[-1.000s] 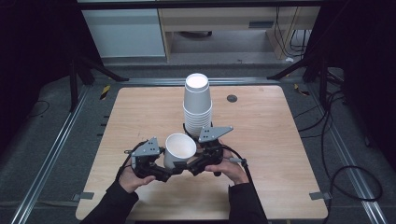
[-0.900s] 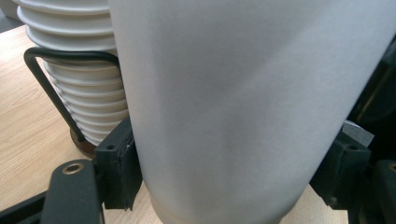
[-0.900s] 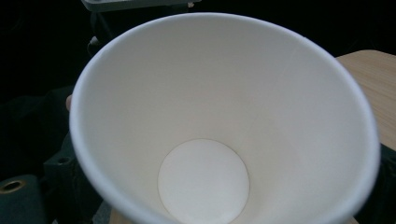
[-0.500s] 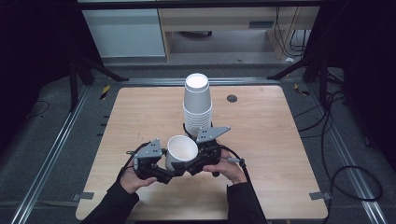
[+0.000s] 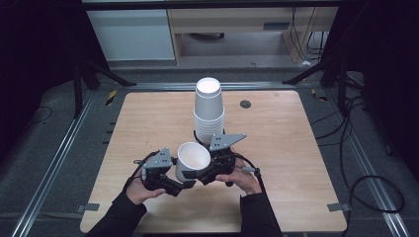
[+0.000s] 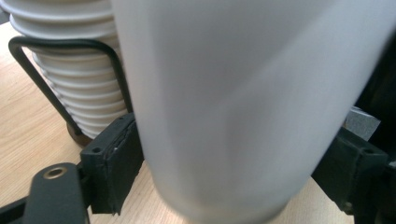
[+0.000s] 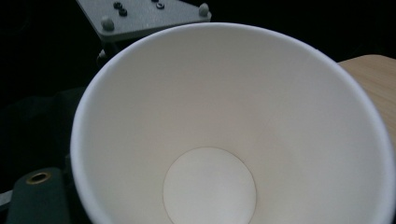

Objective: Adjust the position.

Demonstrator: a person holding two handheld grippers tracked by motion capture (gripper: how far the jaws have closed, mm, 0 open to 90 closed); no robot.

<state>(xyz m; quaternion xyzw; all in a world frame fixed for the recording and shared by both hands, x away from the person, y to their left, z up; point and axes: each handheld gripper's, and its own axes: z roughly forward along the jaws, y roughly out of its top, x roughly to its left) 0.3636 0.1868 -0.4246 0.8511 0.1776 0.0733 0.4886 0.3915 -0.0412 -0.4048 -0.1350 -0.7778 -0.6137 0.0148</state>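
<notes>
Jaws of the left gripper (image 5: pixel 184 183) clamp a white paper cup (image 5: pixel 191 159); whether the right gripper (image 5: pixel 206 174) grips is unclear.

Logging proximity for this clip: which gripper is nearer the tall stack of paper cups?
Right. The right gripper sits just in front of the cup stack, by its base. The left gripper is farther off, across the single paper cup.
</notes>
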